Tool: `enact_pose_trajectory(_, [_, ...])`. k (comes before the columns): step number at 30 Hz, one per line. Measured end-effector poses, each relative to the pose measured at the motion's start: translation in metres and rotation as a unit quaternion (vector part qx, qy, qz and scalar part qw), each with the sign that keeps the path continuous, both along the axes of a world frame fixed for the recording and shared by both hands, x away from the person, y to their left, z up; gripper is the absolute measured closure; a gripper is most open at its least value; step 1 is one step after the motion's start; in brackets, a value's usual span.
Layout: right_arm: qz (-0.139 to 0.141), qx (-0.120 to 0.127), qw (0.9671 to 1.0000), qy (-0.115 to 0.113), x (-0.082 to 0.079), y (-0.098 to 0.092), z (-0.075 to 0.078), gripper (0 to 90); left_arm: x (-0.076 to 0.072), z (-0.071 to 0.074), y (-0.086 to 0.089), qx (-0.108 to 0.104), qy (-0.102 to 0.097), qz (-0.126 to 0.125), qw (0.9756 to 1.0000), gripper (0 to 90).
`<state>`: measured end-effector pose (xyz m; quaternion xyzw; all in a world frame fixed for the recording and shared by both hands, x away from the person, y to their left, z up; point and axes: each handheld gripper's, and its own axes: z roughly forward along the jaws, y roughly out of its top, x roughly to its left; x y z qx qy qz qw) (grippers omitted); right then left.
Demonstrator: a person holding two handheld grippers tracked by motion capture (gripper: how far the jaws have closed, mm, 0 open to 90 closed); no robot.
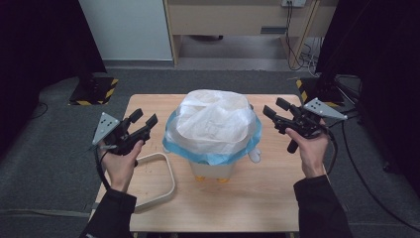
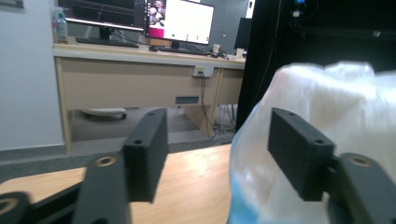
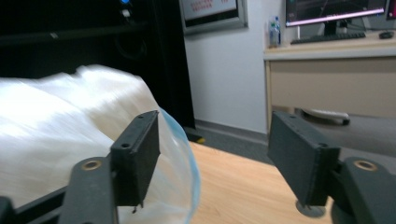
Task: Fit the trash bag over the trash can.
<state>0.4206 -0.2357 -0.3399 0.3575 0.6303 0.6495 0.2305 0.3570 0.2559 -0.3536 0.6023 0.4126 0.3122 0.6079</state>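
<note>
A small white bin (image 1: 210,171) with yellow feet stands mid-table. A white plastic bag (image 1: 213,121) with a blue rim (image 1: 218,157) is draped over its top. My left gripper (image 1: 145,117) hovers just left of the bag, open, with nothing between its fingers. My right gripper (image 1: 272,107) is held just right of the bag, also open and empty. In the left gripper view the bag (image 2: 336,102) lies behind the right jaw of the gripper (image 2: 219,154). The right gripper view has the bag (image 3: 56,121) behind the left jaw of the gripper (image 3: 212,154).
A white loop-shaped frame (image 1: 163,188) lies flat on the wooden table (image 1: 257,198) at the front left, beside my left forearm. Black stands with striped bases (image 1: 94,91) flank the table's back corners. Cables (image 1: 356,163) trail on the floor at the right.
</note>
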Motion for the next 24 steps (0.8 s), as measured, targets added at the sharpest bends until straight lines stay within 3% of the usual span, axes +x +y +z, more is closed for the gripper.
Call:
enact_pose_trajectory(3, [0.003,0.019,0.9998,-0.009,-0.009,-0.003,0.012,28.6,-0.013,-0.014,0.014,0.023,0.012,0.008,0.9996,29.5])
enact_pose_trajectory(7, [0.005,0.039,0.999,-0.023,-0.02,-0.003,0.027,24.3,-0.027,-0.046,0.033,0.047,0.058,0.016,0.9971,26.7])
enact_pose_trajectory(11, [0.014,0.06,0.9974,-0.037,-0.025,0.002,0.041,21.2,-0.036,-0.081,0.051,0.074,0.109,0.023,0.991,24.8])
enact_pose_trajectory(13, [0.02,0.065,0.997,-0.037,-0.027,0.006,0.046,21.0,-0.039,-0.098,0.057,0.074,0.129,0.029,0.9885,24.2])
enact_pose_trajectory(15, [0.026,0.059,0.9972,-0.038,-0.028,0.012,0.051,21.3,-0.039,-0.11,0.059,0.079,0.142,0.032,0.9861,23.8])
enact_pose_trajectory(18, [0.038,0.041,0.9976,-0.04,-0.028,0.023,0.058,21.9,-0.038,-0.127,0.059,0.113,0.163,0.031,0.9796,23.7])
enact_pose_trajectory(23, [0.049,0.039,0.9968,-0.049,-0.03,0.046,0.073,19.7,-0.035,-0.148,0.056,0.135,0.199,0.015,0.9705,22.8])
enact_pose_trajectory(24, [0.05,0.039,0.9968,-0.05,-0.03,0.05,0.076,19.4,-0.034,-0.15,0.056,0.135,0.203,0.012,0.9697,22.5])
